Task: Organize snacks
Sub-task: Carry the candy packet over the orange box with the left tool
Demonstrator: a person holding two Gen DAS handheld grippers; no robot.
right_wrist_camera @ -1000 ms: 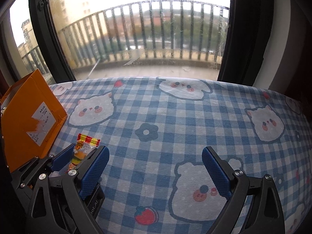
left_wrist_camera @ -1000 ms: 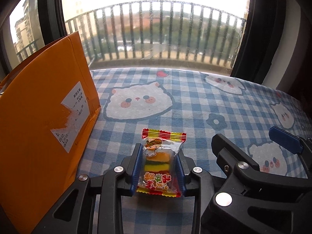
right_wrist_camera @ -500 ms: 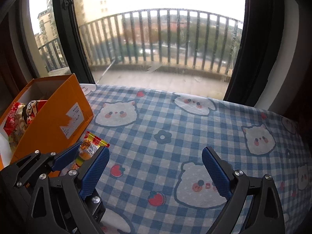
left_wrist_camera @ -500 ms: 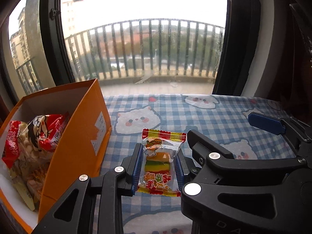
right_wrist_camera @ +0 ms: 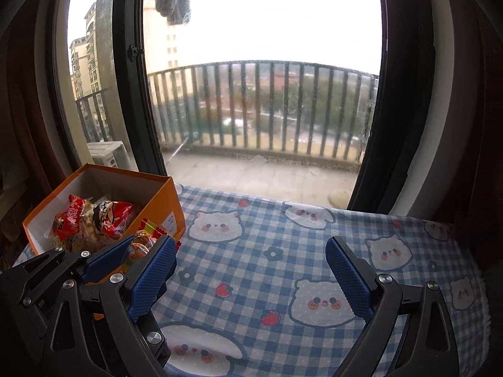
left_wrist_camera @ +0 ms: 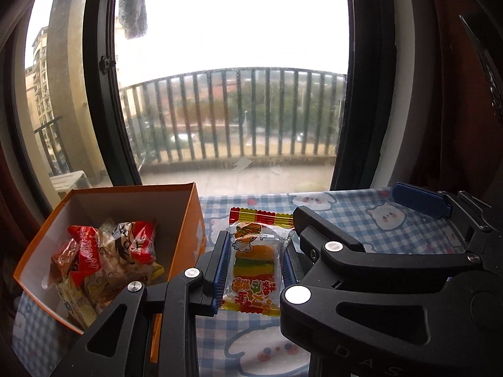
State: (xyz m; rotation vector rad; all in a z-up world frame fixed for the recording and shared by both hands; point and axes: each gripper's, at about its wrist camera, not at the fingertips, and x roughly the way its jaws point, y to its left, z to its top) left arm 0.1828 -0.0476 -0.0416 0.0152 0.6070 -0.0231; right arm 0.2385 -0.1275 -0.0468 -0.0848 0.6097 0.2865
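The left claw (left_wrist_camera: pixel 253 270) is squeezed tight on one small clear candy packet with a burger picture (left_wrist_camera: pixel 255 262), held up in the air just right of the one orange cardboard box (left_wrist_camera: pixel 188 216). The right claw (right_wrist_camera: pixel 250 278) is spread wide with nothing in it, over the blue checked cloth with white cats (right_wrist_camera: pixel 267 229) on the worktop. In the box on the left lie two red snack bags (left_wrist_camera: pixel 110 251) on top of other packets that are hard to count.

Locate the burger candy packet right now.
In the left wrist view, the candy packet sits clamped in the left gripper, just right of the orange box.
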